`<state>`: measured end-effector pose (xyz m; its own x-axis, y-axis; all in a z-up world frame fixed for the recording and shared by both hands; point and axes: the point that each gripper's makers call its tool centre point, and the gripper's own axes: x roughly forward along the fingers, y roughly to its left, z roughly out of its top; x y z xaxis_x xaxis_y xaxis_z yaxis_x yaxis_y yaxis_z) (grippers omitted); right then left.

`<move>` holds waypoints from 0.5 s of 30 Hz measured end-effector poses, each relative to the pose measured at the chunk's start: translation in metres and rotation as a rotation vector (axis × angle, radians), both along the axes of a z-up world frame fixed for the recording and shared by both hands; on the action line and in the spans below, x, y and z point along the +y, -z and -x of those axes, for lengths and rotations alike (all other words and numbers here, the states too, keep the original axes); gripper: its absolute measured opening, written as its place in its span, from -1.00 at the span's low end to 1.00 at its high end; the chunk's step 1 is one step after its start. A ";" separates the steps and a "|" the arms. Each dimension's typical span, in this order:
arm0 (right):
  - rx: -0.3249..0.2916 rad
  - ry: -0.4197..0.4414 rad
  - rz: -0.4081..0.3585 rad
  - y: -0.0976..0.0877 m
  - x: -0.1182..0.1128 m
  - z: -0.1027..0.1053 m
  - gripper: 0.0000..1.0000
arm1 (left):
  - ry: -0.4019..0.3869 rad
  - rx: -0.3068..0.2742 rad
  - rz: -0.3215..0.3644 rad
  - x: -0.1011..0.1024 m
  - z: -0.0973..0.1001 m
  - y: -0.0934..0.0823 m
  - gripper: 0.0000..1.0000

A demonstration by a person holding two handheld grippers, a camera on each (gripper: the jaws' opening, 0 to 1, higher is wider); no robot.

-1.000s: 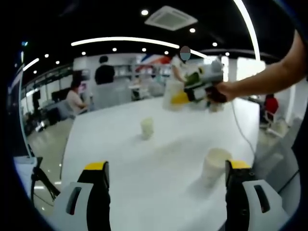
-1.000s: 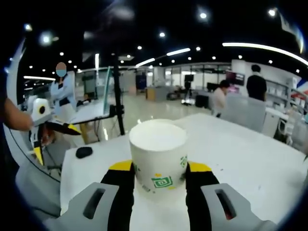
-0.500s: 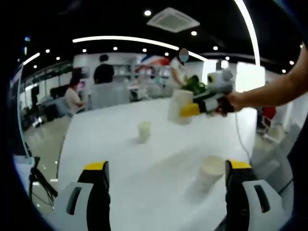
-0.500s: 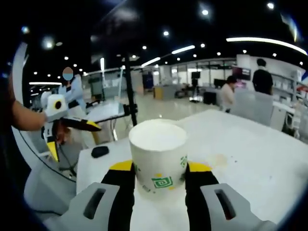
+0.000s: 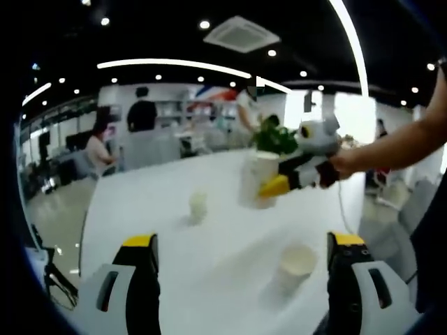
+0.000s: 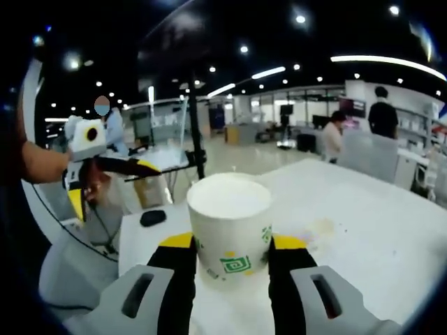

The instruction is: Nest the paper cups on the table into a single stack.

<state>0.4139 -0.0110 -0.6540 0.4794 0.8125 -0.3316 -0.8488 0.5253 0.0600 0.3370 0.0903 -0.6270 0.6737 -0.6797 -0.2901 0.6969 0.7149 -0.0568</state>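
We carry one cup in the air, with two more waiting on the table.

Nearest us, in the right gripper view, our right gripper pinches a white paper cup by its sides, mouth up, so its base stays free to drop into another cup. In the left gripper view our left gripper hangs with its jaws spread wide and nothing between them, ready, we judge, to steady a cup. Just beyond its right jaw an upright cup stands on the white table; we judge it the likeliest receiver, as the held cup hovers above and behind it. Farther off, well apart, a smaller-looking cup stands upright. Behind the table lies an open office with people.
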 end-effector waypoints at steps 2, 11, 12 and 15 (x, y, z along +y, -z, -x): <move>0.001 -0.006 0.003 0.000 0.001 0.004 -0.26 | 0.008 -0.006 0.007 -0.005 -0.001 -0.005 1.00; 0.023 -0.040 0.002 0.004 0.009 0.029 -0.26 | 0.054 -0.016 0.029 -0.026 0.002 -0.005 1.00; 0.022 -0.049 0.006 0.005 0.010 0.033 -0.26 | 0.060 -0.015 0.031 -0.029 0.002 -0.005 1.00; 0.032 -0.067 0.005 0.007 0.013 0.045 -0.26 | 0.070 -0.013 0.035 -0.036 0.003 -0.006 1.00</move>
